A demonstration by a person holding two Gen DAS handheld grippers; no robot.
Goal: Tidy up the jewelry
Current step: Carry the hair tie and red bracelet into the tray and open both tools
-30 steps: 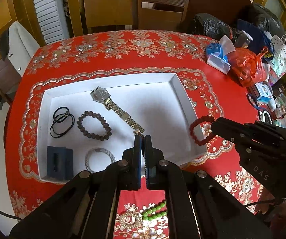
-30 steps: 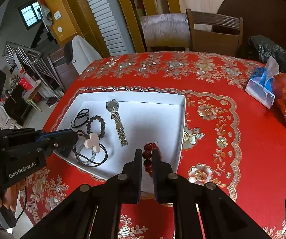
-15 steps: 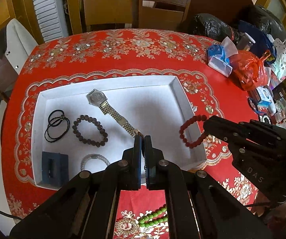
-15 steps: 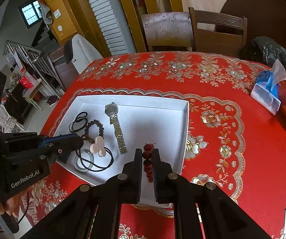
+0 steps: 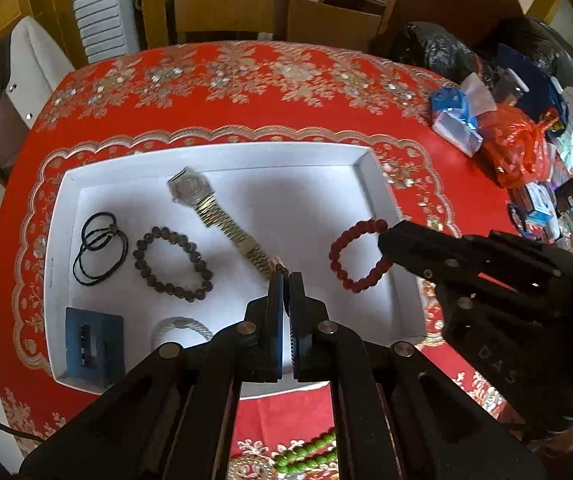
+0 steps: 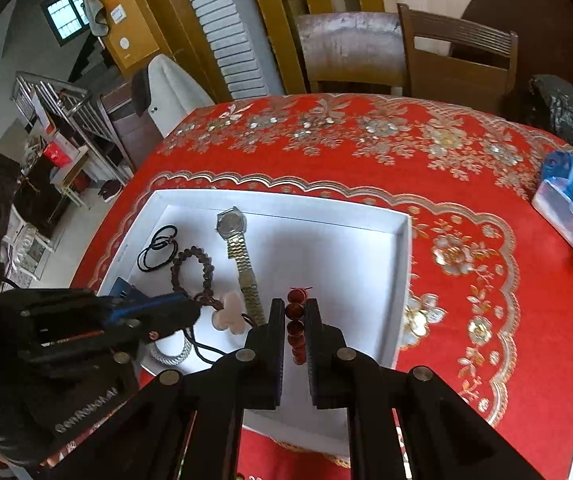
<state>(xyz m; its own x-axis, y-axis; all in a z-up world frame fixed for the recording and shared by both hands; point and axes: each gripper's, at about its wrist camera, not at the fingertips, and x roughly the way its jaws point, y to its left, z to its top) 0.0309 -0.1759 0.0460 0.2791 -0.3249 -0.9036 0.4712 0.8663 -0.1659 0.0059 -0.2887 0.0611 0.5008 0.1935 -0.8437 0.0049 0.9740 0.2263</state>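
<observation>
A white tray (image 5: 222,156) lies on the red tablecloth. In it lie a gold watch (image 5: 214,212), a dark bead bracelet (image 5: 172,264), black cords (image 5: 98,248), a silver bangle (image 5: 182,326) and a blue card (image 5: 92,342). My right gripper (image 6: 295,304) is shut on a red bead bracelet (image 5: 360,254), held above the tray's right part. My left gripper (image 5: 286,278) is shut on the cord of a pale clover pendant necklace (image 6: 230,316), which hangs over the tray's near left side.
A green bead strand (image 5: 306,454) lies on the cloth in front of the tray. A blue tissue pack (image 5: 456,120), an orange bag (image 5: 518,148) and clutter sit at the table's right side. Wooden chairs (image 6: 458,64) stand behind the table.
My right gripper has carried the red bracelet from the tray's right rim leftward over the tray. The left gripper has shifted slightly with the necklace.
</observation>
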